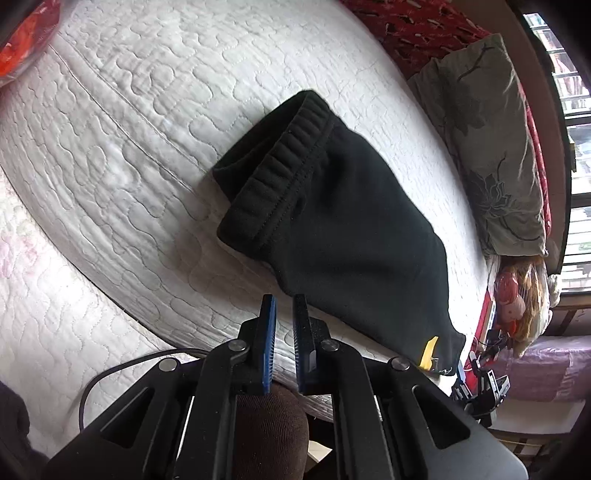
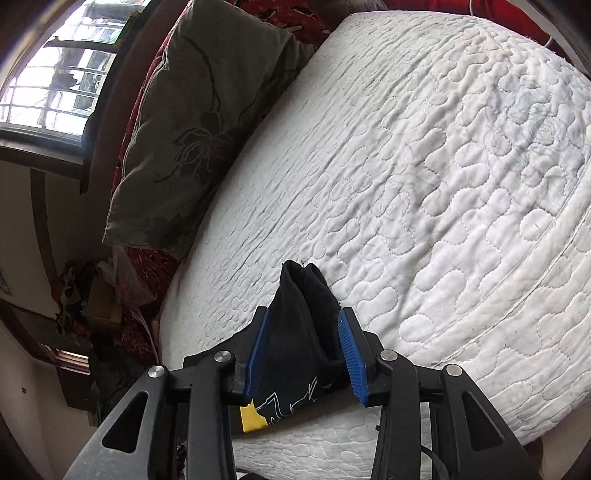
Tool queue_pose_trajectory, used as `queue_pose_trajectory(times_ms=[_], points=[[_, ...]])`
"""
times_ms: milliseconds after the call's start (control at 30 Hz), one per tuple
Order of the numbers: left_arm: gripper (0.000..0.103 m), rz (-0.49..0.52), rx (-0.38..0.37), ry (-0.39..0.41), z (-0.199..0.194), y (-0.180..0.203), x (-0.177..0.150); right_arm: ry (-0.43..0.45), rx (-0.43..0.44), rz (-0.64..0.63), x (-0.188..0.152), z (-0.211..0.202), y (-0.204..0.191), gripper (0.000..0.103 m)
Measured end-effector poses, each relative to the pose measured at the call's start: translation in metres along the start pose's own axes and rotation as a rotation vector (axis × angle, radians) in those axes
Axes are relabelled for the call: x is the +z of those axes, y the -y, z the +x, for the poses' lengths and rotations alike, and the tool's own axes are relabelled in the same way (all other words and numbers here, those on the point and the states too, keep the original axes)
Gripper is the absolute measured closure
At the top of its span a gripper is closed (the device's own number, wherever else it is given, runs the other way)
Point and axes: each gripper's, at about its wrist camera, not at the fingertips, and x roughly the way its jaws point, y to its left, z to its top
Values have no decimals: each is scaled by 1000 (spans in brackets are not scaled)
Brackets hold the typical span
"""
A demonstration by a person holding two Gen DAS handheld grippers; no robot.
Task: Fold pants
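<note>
Black pants lie folded on the white quilted bed, ribbed waistband to the upper left, a yellow patch at the lower right corner. My left gripper hovers just off the pants' near edge, its blue pads a narrow gap apart with nothing between them. In the right wrist view the same pants bunch up between the pads of my right gripper, whose jaws stand wide apart around the cloth without pinching it. The yellow patch shows below the left pad.
A grey flowered pillow lies along the far side of the bed, also in the right wrist view, over a red patterned blanket. Bags and clutter sit beyond the bed's corner. A window is behind. A black cable runs near the bed's edge.
</note>
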Motion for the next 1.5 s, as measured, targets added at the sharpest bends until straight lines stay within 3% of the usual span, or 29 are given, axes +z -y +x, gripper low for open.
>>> queue_pose_trajectory(times_ms=[133, 200, 300, 333, 367, 400, 500, 700, 767, 900, 1033, 1100, 1167, 1233, 1367, 1500], points=[[93, 12, 16, 113, -36, 4, 15, -23, -58, -87, 7, 16, -14, 61], [77, 19, 52, 137, -44, 5, 35, -29, -85, -131, 9, 25, -21, 61], [62, 19, 80, 124, -41, 7, 67, -61, -145, -185, 12, 42, -27, 65], [62, 22, 89, 111, -35, 10, 75, -64, -162, -210, 11, 46, -30, 70], [62, 26, 102, 100, -31, 11, 83, -63, -173, -232, 11, 46, -32, 90], [62, 31, 113, 92, -26, 13, 91, -63, -162, -233, 11, 44, -33, 93], [61, 52, 138, 54, -9, 18, 105, -6, -106, -175, 12, 25, -24, 93], [58, 67, 48, -93, 31, 24, 113, -49, -191, -175, 4, 34, -11, 92], [59, 88, 76, -87, 38, 27, 114, -43, -208, -188, 3, 37, -15, 91], [83, 67, 10, -57, 31, 36, 121, -40, -233, -204, 3, 40, -22, 91], [84, 138, -66, 26, -1, 58, 121, -35, -241, -201, 2, 41, -27, 91], [84, 198, -8, 70, -3, 63, 120, -16, -214, -173, 3, 36, -28, 91], [84, 204, 68, 33, 13, 54, 121, 3, -185, -155, 5, 32, -28, 92], [84, 166, 99, -29, 33, 34, 122, -9, -189, -138, 1, 34, -23, 91], [80, 82, 17, -45, 36, 6, 121, -19, -221, -124, -4, 35, -13, 86], [79, 90, 0, -55, 31, 2, 122, 79, -364, -195, 0, 14, -30, 82]])
